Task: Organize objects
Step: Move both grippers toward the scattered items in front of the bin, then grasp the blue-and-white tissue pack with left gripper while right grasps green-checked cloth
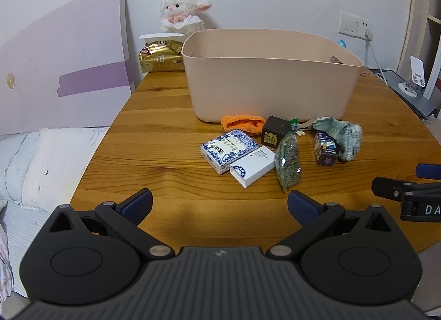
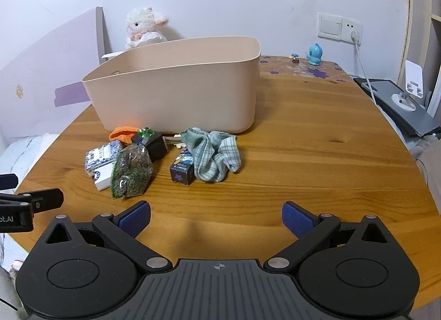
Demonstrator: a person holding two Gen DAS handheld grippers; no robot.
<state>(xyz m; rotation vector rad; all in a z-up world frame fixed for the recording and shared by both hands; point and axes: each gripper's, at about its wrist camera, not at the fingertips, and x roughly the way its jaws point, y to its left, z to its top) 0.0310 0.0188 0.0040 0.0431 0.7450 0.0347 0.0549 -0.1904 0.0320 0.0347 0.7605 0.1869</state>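
Fingers [image 1: 139,200] apart, near clutter [image 1: 278,146]

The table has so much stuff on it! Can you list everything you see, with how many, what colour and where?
bin: 1, peach, middle of the wooden table
orange cloth: 1, against the bin's front
blue-and-white boxes: 2, touching, in front of the bin
black box: 1, beside the orange cloth
bag of dried herbs: 1, green, leaning on the boxes
purple box: 1, under the checked cloth's edge
checked cloth: 1, green-white, crumpled
plush lamb: 1, white, by the wall
gold pack: 1, behind the bin
blue figurine: 1, far table edge
left hand-held gripper: open, empty
right hand-held gripper: open, empty
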